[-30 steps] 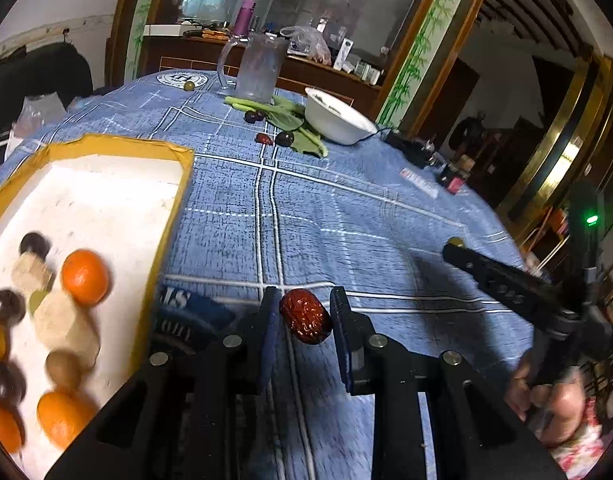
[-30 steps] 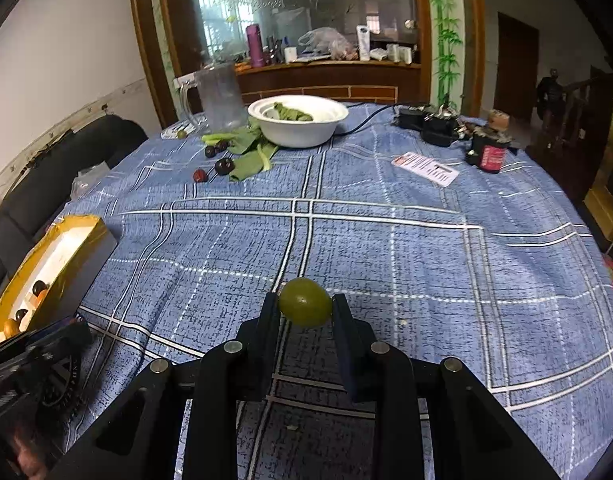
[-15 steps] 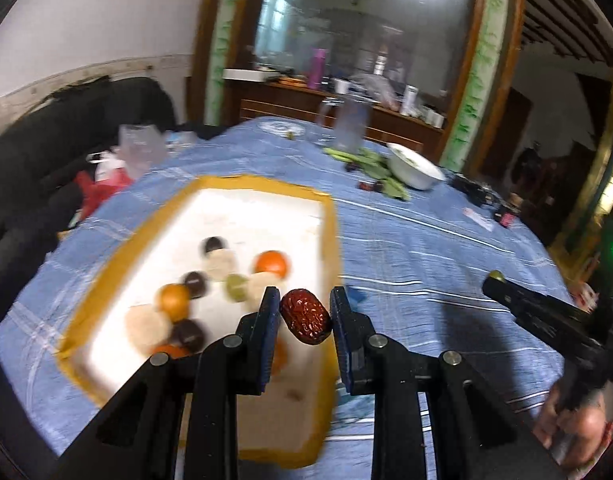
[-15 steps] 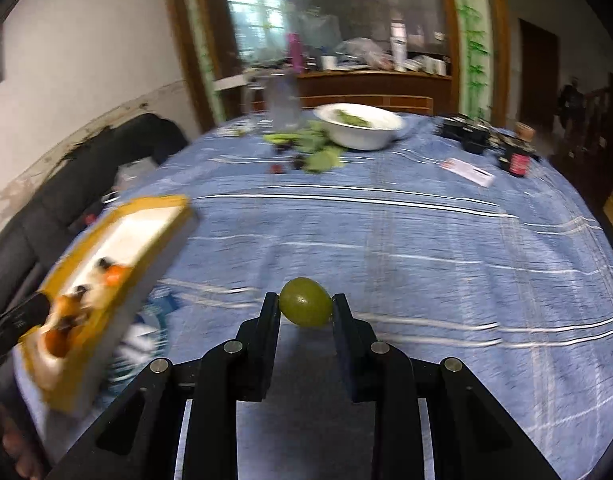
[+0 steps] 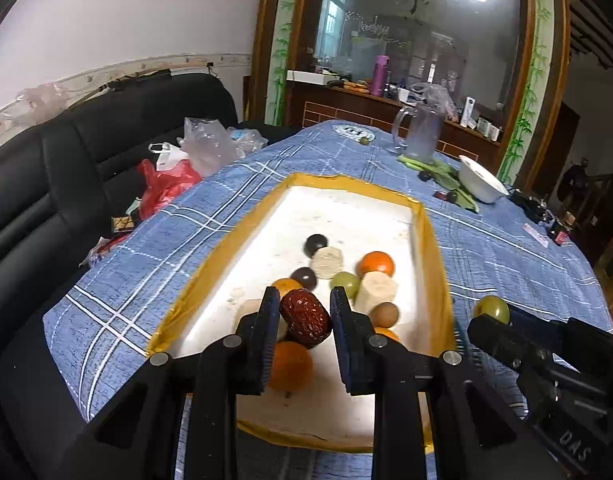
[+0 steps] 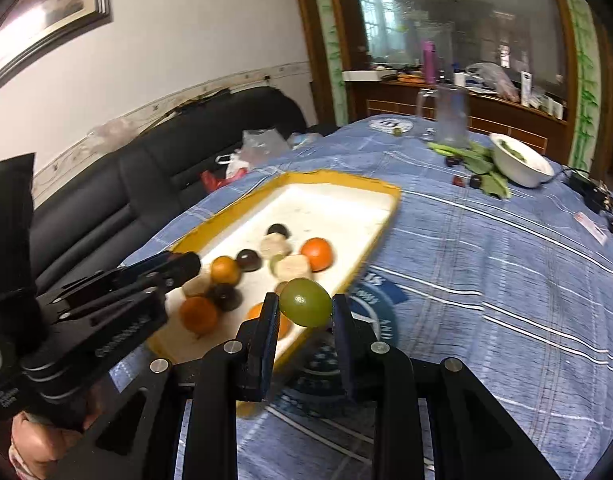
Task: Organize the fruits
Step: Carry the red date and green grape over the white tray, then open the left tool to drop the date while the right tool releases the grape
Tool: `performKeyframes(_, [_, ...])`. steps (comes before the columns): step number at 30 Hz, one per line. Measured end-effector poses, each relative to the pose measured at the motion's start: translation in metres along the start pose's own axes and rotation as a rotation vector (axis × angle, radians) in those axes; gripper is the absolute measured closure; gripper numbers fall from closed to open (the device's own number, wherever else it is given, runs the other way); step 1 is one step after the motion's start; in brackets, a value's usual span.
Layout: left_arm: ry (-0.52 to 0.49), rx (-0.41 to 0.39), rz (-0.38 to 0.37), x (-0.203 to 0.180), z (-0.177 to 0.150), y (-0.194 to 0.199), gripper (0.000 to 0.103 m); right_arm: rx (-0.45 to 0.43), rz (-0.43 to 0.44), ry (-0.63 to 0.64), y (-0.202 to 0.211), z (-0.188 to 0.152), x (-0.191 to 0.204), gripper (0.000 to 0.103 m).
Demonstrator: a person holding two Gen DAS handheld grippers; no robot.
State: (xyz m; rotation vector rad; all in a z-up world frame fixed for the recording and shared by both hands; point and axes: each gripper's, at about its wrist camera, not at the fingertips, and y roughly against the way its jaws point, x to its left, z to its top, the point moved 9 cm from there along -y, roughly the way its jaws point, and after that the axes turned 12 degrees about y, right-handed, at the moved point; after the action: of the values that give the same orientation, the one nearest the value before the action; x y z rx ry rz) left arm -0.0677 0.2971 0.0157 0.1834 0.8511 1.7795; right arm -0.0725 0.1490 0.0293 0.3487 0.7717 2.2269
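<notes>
My left gripper (image 5: 305,318) is shut on a wrinkled red date (image 5: 305,317) and holds it above the near half of a yellow-rimmed white tray (image 5: 346,181). The tray holds oranges (image 5: 376,264), dark plums (image 5: 315,243), a green grape (image 5: 345,281) and pale chunks (image 5: 326,262). My right gripper (image 6: 305,312) is shut on a green grape (image 6: 305,307), above the tray's near right edge (image 6: 380,236). That grape and gripper also show in the left wrist view (image 5: 491,309). The left gripper shows in the right wrist view (image 6: 178,266) over the tray.
The table has a blue checked cloth (image 6: 486,264). At its far end stand a white bowl (image 5: 481,179), a glass jug (image 5: 421,136), green leaves (image 5: 446,172) and loose dark fruits (image 6: 458,180). A black sofa (image 5: 66,184) with plastic bags (image 5: 210,148) lies left.
Both grippers have swung left from over the bare cloth toward the tray, each keeping its fruit. The left one is now above the tray, the right one at its edge.
</notes>
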Motion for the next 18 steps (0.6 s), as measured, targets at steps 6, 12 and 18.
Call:
performKeyframes(6, [0.022, 0.021, 0.023, 0.017, 0.001, -0.012, 0.078, 0.032, 0.018, 0.022, -0.016, 0.000, 0.013, 0.074])
performKeyframes(12, [0.073, 0.035, 0.057, 0.042, 0.004, -0.023, 0.078, 0.059, 0.048, 0.070, -0.033, 0.002, 0.034, 0.074])
performKeyframes(18, [0.118, 0.044, 0.065, 0.060, 0.006, -0.028, 0.078, 0.089, 0.054, 0.138, -0.053, -0.002, 0.053, 0.074])
